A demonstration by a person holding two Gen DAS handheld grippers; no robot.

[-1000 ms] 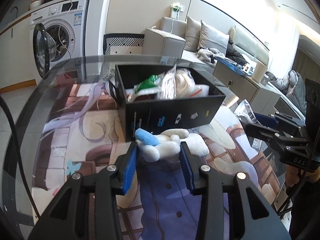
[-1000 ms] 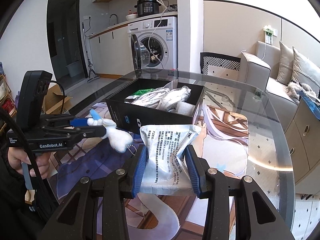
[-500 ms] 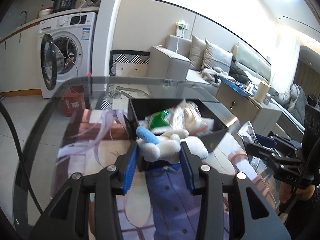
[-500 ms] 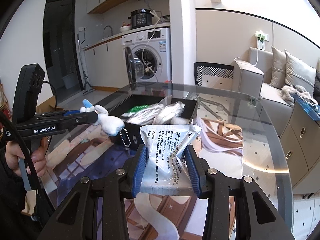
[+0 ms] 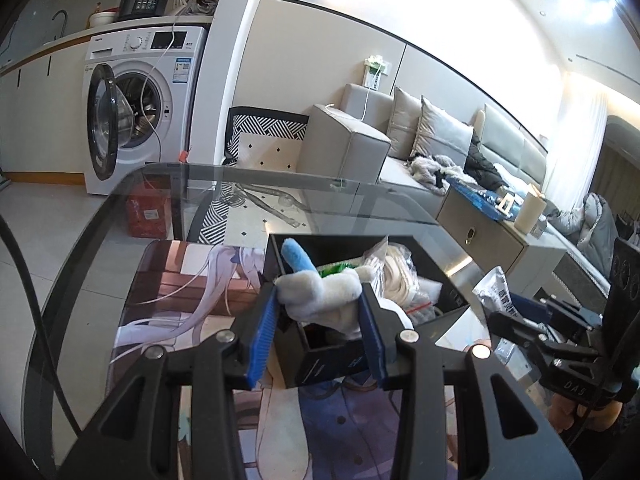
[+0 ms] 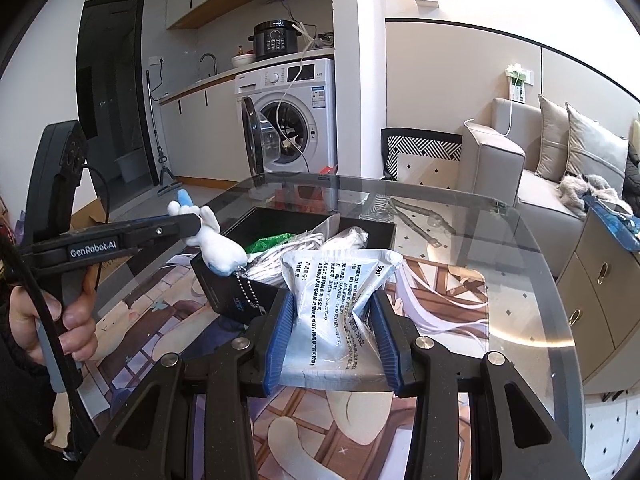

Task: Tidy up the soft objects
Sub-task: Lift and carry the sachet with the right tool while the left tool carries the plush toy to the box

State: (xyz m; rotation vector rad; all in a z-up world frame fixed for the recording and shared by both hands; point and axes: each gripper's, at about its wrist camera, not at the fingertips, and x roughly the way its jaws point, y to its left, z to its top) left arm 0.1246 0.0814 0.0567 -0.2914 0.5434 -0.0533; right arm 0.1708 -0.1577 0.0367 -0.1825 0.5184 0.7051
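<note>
Two grippers each hold something soft above a glass table (image 6: 532, 264). At centre left of the right wrist view, the left gripper (image 5: 320, 312) clamps a white plush toy (image 6: 218, 246) over a black box (image 6: 320, 220) of soft items. At lower centre, the right gripper (image 6: 334, 336) clamps a silvery packet (image 6: 340, 300).

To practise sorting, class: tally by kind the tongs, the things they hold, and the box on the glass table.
tongs: 2 (left tongs, right tongs)
plush toy: 1, gripped in the left tongs
printed packet: 1, gripped in the right tongs
black box: 1
Total: 5
</note>
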